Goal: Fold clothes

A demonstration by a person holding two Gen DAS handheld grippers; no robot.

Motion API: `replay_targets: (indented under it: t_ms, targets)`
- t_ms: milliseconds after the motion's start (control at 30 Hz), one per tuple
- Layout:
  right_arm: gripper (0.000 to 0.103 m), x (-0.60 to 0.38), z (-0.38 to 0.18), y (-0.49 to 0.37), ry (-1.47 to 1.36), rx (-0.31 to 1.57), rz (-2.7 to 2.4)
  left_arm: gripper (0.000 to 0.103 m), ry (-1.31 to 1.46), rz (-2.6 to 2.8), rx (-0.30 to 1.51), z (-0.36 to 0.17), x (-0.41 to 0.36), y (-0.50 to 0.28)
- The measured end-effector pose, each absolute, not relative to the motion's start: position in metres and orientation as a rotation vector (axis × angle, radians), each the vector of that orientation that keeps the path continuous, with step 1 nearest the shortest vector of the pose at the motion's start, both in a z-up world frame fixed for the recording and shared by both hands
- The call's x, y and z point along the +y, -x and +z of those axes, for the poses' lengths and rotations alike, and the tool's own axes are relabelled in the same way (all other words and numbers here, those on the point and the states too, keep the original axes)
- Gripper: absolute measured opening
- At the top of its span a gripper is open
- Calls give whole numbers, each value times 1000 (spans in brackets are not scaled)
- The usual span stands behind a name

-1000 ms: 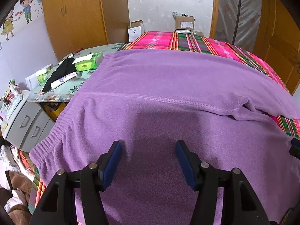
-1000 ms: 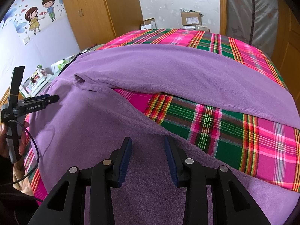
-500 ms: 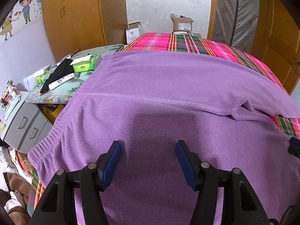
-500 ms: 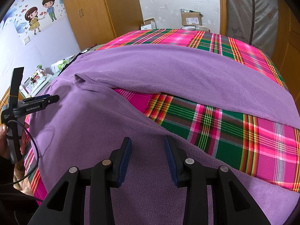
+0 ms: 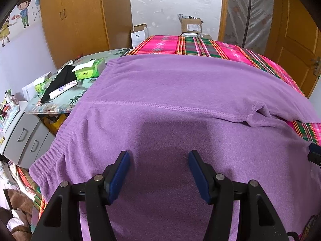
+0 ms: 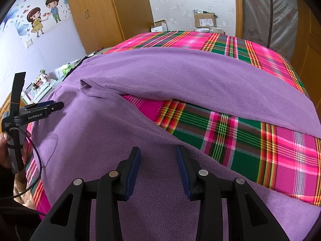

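Purple fleece trousers [image 5: 180,84] lie spread flat on the plaid bed cover [image 6: 230,132], with the ribbed waistband [image 5: 50,160] at the left edge. The two legs [image 6: 180,76] part at the crotch [image 6: 86,84] and run to the right, with plaid showing between them. My left gripper [image 5: 158,154] hovers open over the waist area, nothing between its blue pads; it also shows at the left of the right wrist view as the left gripper [image 6: 46,108]. My right gripper [image 6: 158,150] stands open above the near leg, its pads apart from the cloth.
A bedside table [image 5: 66,84] left of the bed carries green tissue packs and a black item, with grey drawers [image 5: 24,138] under it. A wooden wardrobe [image 5: 80,16] and cardboard boxes [image 5: 190,25] stand beyond the bed. A person's hand [image 6: 4,144] holds the left gripper.
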State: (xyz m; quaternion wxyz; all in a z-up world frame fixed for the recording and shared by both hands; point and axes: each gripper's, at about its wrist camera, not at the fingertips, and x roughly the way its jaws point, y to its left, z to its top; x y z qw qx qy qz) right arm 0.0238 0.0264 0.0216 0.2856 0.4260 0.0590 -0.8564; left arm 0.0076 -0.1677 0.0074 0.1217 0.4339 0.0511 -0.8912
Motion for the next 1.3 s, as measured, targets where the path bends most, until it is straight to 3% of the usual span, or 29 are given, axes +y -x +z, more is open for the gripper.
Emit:
replay_targets:
  t_ms: [400, 1300]
  targets:
    - [58, 11, 20, -30, -1118, 299, -2270, 63, -1299, -2631, 127, 8, -172, -4]
    - [61, 11, 18, -32, -1092, 271, -2285, 64, -1257, -2634, 127, 6, -168, -9]
